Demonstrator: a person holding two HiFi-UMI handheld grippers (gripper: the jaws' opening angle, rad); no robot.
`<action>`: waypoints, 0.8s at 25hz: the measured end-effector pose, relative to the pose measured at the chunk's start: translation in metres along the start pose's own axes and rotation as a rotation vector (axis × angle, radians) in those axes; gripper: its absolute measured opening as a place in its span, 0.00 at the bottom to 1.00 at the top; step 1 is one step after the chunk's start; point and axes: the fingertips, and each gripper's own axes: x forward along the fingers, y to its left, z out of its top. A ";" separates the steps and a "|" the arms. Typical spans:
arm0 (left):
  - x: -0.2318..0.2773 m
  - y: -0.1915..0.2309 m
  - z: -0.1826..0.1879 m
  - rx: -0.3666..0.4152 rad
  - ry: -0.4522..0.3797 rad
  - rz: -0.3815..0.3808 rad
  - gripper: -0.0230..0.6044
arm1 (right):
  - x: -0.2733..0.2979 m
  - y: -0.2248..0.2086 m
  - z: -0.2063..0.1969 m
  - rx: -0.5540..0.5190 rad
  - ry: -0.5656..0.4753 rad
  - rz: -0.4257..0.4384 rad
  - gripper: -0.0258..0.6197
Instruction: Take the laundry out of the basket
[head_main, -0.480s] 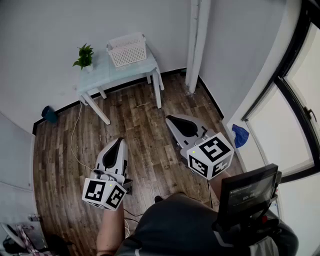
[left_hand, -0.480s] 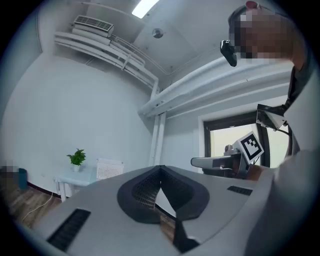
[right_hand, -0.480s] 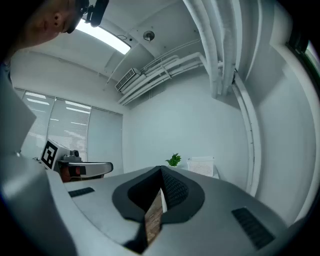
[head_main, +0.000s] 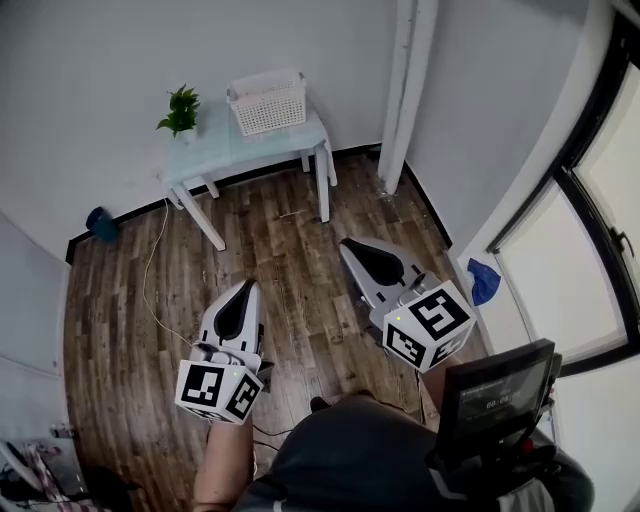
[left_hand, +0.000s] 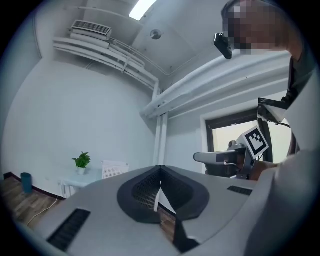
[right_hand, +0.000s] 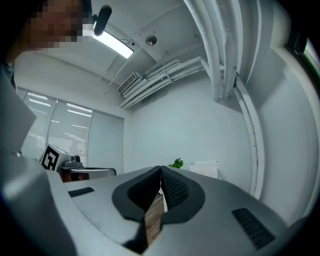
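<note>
Both tools idle. Left gripper (head_main: 246, 287) has its jaws closed flat together with nothing between them, and right gripper (head_main: 347, 243) is the same: pads meeting, empty. Both are held low, near the body, over the wood floor (head_main: 290, 260) and pointing roughly toward the far wall.

The target is the white mesh basket (head_main: 267, 103) on the far end of the small pale table (head_main: 215, 150), against the far wall. A potted plant (head_main: 180, 110) stands just left of it. The basket is well apart from both grippers, so the approach hasn't started.

The laundry itself is barely readable from here. There's something pale at the basket's top edge, but I can't tell the item count or the fabric.

Handling call, judged rather than seen:
- Cloth is soft, limp and light. It has no rigid edge to index on, so it will drape and trail once lifted.
- Open the jaws wide, come down from above and pinch a bunched fold near the top of the pile. A single thin layer would likely slip out.
- The basket looks like light plastic, so it will probably slide or lift along with snagged cloth. Brace the near rim with the other gripper.
- Mesh walls could catch fabric, so pull straight up rather than sideways.
- The plant is close on the left. Keep the lift path to the right of it.
</note>
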 end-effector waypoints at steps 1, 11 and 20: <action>-0.003 0.006 0.000 -0.011 -0.001 0.022 0.05 | 0.003 0.003 0.000 0.006 0.000 0.000 0.07; -0.039 0.078 -0.017 -0.116 -0.044 0.069 0.05 | 0.043 0.034 -0.023 0.029 0.032 -0.054 0.07; -0.013 0.099 -0.012 -0.096 -0.040 0.034 0.05 | 0.081 0.016 -0.029 0.059 0.052 -0.036 0.07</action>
